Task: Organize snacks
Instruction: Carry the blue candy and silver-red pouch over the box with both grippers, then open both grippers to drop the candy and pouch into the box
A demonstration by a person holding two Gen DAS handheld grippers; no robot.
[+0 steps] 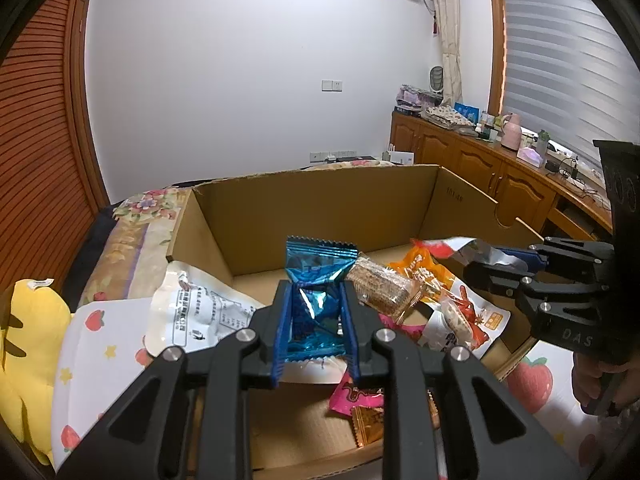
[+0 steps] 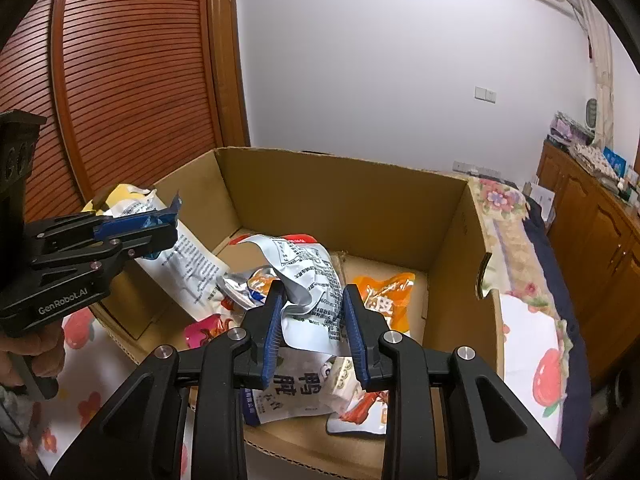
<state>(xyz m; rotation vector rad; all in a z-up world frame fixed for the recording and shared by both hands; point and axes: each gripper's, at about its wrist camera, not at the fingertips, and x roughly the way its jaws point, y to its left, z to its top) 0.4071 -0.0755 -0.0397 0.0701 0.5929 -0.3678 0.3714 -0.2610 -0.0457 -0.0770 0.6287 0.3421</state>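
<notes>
Cardboard box sits open-topped on a bed covered by a strawberry-print sheet. Snack packets lie loose on the box floor.

White printed pouch leans against one box wall, its top edge over the rim. Orange packet lies flat near the far corner. Clear-wrapped biscuit bar rests beside it. Pink wrapper lies on the near floor.

Left claw: closed on a blue foil snack packet, held clear above the box floor; the packet's top fans out past the fingertips.

Right claw: clamped on a crumpled silver-white pouch, lifted over the heap in the box.

Both claws are near each other over the box.
</notes>
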